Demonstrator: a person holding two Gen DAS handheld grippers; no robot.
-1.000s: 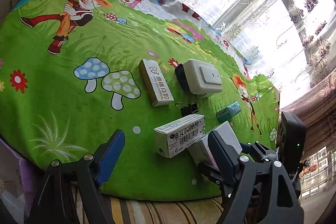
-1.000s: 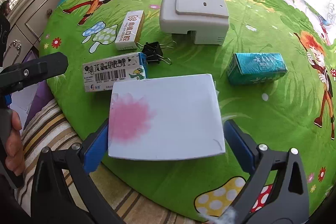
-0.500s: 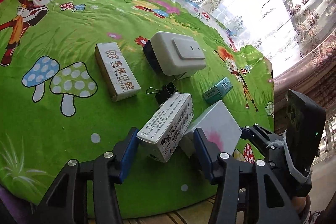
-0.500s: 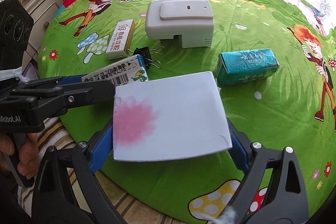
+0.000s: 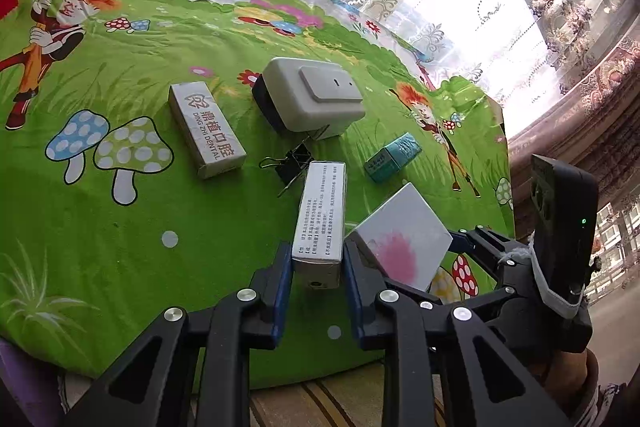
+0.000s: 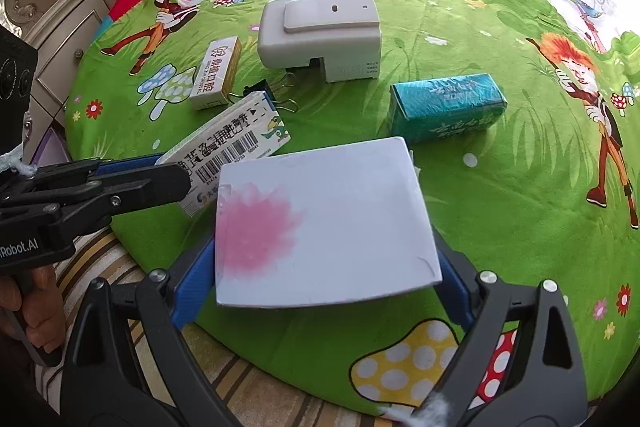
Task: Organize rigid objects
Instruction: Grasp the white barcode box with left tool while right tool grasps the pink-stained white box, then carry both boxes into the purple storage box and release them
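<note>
My left gripper (image 5: 316,271) is shut on the near end of a white medicine box with a barcode (image 5: 320,215), which also shows in the right wrist view (image 6: 228,147). My right gripper (image 6: 320,279) is shut on a flat white box with a pink blot (image 6: 320,223), held tilted just above the green cloth; it also shows in the left wrist view (image 5: 400,239), right beside the medicine box.
On the round table's cartoon cloth (image 6: 500,207) lie a white dental box (image 5: 206,129), a grey-white device (image 5: 312,99), a black binder clip (image 5: 292,163) and a teal box (image 6: 446,107). The table's edge is just below both grippers. A cabinet (image 6: 60,27) stands left.
My left gripper moved in and closed on the medicine box, turning it end-on toward me. The right gripper kept hold of the white box and lifted it slightly.
</note>
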